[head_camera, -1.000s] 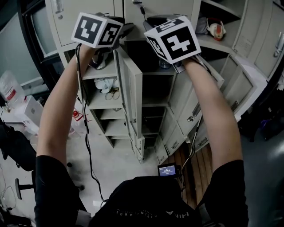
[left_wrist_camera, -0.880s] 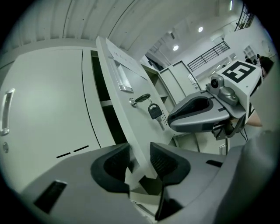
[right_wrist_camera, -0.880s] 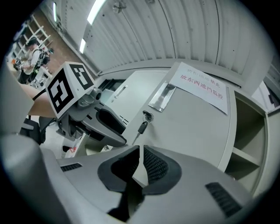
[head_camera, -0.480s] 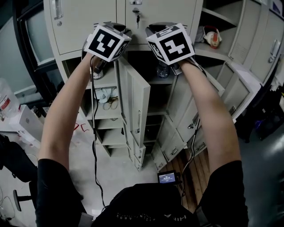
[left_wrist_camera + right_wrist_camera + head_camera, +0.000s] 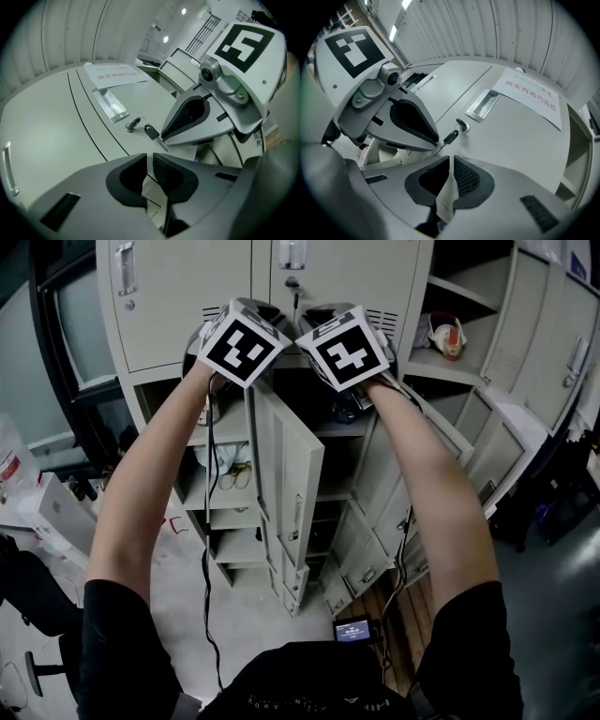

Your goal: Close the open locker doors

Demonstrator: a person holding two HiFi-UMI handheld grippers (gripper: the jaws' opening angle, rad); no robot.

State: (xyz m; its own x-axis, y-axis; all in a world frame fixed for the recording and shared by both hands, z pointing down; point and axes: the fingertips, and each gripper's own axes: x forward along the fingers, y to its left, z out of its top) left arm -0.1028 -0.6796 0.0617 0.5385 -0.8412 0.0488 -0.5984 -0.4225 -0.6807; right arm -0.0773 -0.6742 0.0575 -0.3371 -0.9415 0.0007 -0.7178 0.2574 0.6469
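A grey locker door point(image 5: 292, 474) stands open edge-on in the middle of the bank, with more small doors point(image 5: 361, 549) ajar below it. Both grippers are raised level in front of the closed upper doors point(image 5: 187, 296), side by side above the open door's top. My left gripper point(image 5: 242, 334) point(image 5: 149, 161) has just been closing its jaws; a narrow gap remains with nothing in it. My right gripper point(image 5: 342, 343) point(image 5: 451, 161) has its pads almost together, also empty. A key point(image 5: 151, 132) point(image 5: 451, 137) hangs from the lock just ahead of both.
Paper labels point(image 5: 117, 75) point(image 5: 529, 96) are stuck on the upper doors. To the right, tall locker doors point(image 5: 511, 427) stand open, and a red-and-white object point(image 5: 444, 332) lies on a shelf. Boxes point(image 5: 47, 512) sit on the floor at left. A small screen point(image 5: 352, 630) hangs at my waist.
Both grippers have drawn together and closer to the upper locker doors; their marker cubes now sit side by side. The left one has rolled slightly.
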